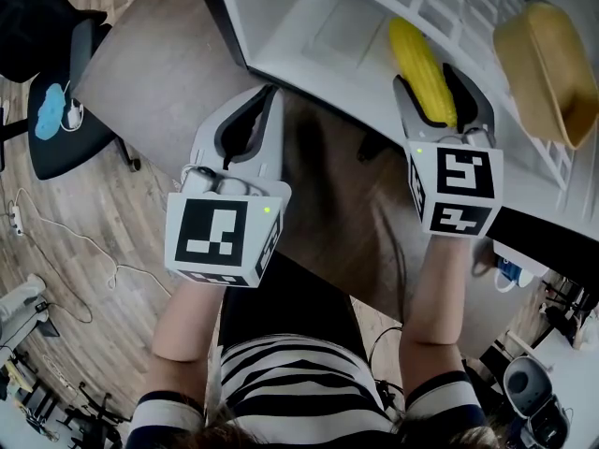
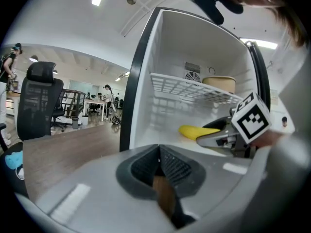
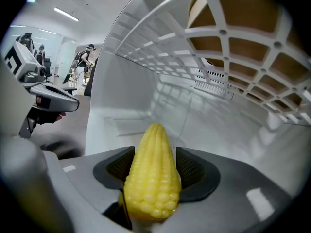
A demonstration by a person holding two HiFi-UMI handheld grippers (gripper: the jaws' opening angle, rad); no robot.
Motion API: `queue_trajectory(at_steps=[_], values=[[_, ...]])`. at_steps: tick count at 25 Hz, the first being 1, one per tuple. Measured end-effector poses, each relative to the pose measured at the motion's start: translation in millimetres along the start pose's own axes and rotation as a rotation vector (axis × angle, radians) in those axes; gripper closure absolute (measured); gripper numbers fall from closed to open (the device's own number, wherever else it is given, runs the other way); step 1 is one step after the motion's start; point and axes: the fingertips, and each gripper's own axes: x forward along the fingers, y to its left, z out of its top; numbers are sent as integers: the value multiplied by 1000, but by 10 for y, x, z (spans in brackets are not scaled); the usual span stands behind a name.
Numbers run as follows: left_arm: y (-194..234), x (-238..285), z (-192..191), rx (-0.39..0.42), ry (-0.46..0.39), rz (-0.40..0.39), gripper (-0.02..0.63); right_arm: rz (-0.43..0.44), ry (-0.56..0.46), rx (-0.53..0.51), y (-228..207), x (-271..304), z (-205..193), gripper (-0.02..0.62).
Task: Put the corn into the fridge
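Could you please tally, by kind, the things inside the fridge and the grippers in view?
corn: 1
bowl: 1
shelf: 1
grippers: 2, the left gripper and the right gripper
Total: 5

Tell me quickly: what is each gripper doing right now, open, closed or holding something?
Left gripper: closed, holding nothing.
Right gripper: open, with the corn lying between its jaws, apparently not clamped.

Wire shelf [image 2: 189, 89] roofs the fridge's [image 2: 165, 47] open floor.
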Motion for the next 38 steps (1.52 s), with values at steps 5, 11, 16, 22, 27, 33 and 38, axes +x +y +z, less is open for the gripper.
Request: queue_trajectory(at_steps=[5, 11, 16, 22, 27, 33, 38], values=[[-81, -40, 18, 1, -3, -15, 606, -7, -19, 28, -14, -110, -11, 322], [-113, -139, 69, -7, -3, -12, 606, -29, -51, 88, -32, -332, 7, 328], [-176, -242, 135, -6, -11, -4, 606, -61, -64, 128, -85, -558, -34, 331], [-230, -345, 178, -18, -8, 8, 606, -89, -74, 183, -115, -776, -46, 350], [-336, -507, 231, -18, -17, 10, 606, -124, -79, 233, -110, -1038, -146, 376], [-310, -666, 225, 17, -2, 17, 606, -132, -75, 280, -30, -1320, -335, 434], [-264, -772, 215, 9, 12, 31, 606, -115, -54, 331, 27, -1489, -483, 473]])
